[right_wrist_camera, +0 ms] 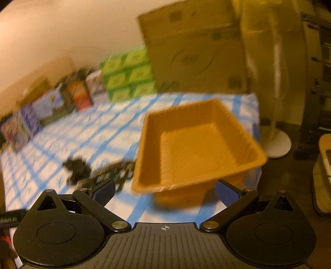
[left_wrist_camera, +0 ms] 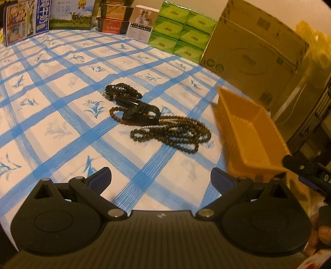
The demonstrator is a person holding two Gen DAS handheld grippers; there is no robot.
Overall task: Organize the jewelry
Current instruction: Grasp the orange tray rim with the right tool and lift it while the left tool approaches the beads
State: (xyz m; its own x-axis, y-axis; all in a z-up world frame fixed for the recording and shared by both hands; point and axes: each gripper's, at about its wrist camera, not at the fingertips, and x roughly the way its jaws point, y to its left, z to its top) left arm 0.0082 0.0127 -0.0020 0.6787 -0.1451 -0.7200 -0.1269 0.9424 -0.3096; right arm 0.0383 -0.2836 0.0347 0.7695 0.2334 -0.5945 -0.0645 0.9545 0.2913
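Hovering, both fingers point(left_wrist_camera: 161, 179) point(right_wrist_camera: 164, 191) spread | beads point(left_wrist_camera: 173, 132) beside tray point(left_wrist_camera: 251, 132) | labels seemingly unreadable

Readable text is scarce. In the left wrist view, the green-and-white milk carton point(left_wrist_camera: 71, 14) at the table's far edge bears pale Chinese chars, approx. "纯牛奶". The blue box point(left_wrist_camera: 22, 20) left of it carries large white Chinese chars on a blue strip, cut off at the top, not legible w/ certainty. The right gripper point(left_wrist_camera: 310, 171), poking in at the right edge, shows white letters "DA" (the rest runs out of frame). Logos on the green tissue packs point(left_wrist_camera: 182, 29), the big cardboard box point(left_wrist_camera: 254, 49) and the white box point(left_wrist_camera: 142, 22) are too blurred to read. Right wrist view: motion blur, nothing legible.
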